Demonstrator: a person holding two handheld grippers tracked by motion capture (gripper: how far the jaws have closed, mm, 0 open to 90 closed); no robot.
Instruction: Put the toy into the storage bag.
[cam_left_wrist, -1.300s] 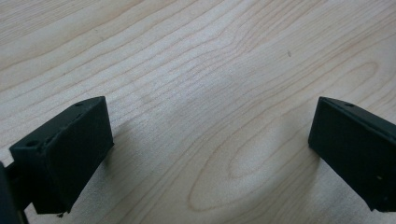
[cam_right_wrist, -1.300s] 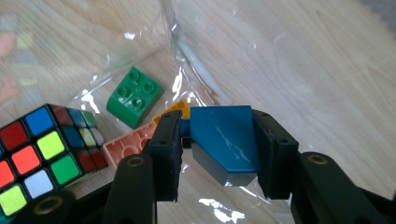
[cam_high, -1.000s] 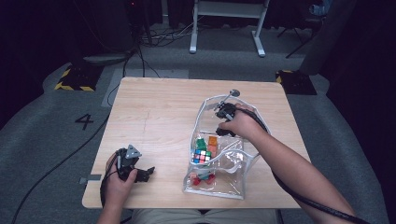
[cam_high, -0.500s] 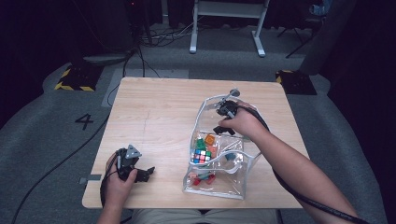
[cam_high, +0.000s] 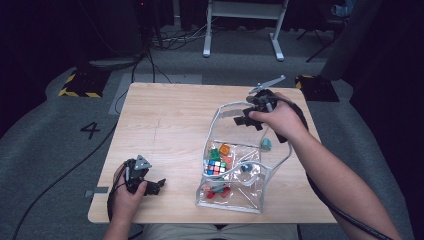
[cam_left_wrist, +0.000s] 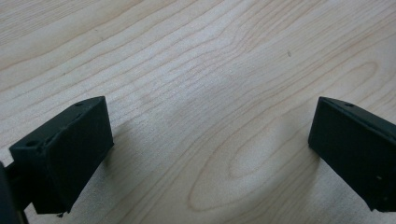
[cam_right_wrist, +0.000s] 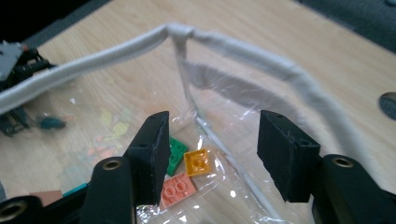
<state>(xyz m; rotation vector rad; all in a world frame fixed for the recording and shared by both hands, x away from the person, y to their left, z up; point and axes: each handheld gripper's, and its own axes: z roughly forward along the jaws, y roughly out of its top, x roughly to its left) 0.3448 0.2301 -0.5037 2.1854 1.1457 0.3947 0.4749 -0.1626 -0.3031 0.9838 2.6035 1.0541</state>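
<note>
A clear plastic bag with a white corded rim (cam_high: 216, 116) lies open on the right half of the wooden table (cam_high: 165, 115). Inside it are a Rubik's cube (cam_high: 216, 167), an orange brick (cam_high: 224, 149), a green brick (cam_high: 214, 154) and red pieces (cam_high: 217, 191). My right gripper (cam_high: 248, 119) hovers over the bag's far end. Its jaws have just been opening and nothing is gripped between them. In the right gripper view, that gripper (cam_right_wrist: 212, 135) looks past the rim (cam_right_wrist: 116, 49) at the orange (cam_right_wrist: 200, 162), green (cam_right_wrist: 176, 150) and pink (cam_right_wrist: 180, 189) bricks. My left gripper (cam_high: 155, 186) rests open on bare wood (cam_left_wrist: 210, 140).
A small teal piece (cam_high: 266, 144) lies under the right wrist, by the bag's right side. The table's front edge runs just below the left hand. Grey floor with cables, a painted 4 (cam_high: 91, 130) and a white metal frame (cam_high: 240, 20) surrounds the table.
My right gripper has lifted up and away from the bricks inside the bag toward its far rim, and its jaws stand wider. The left gripper has stayed put.
</note>
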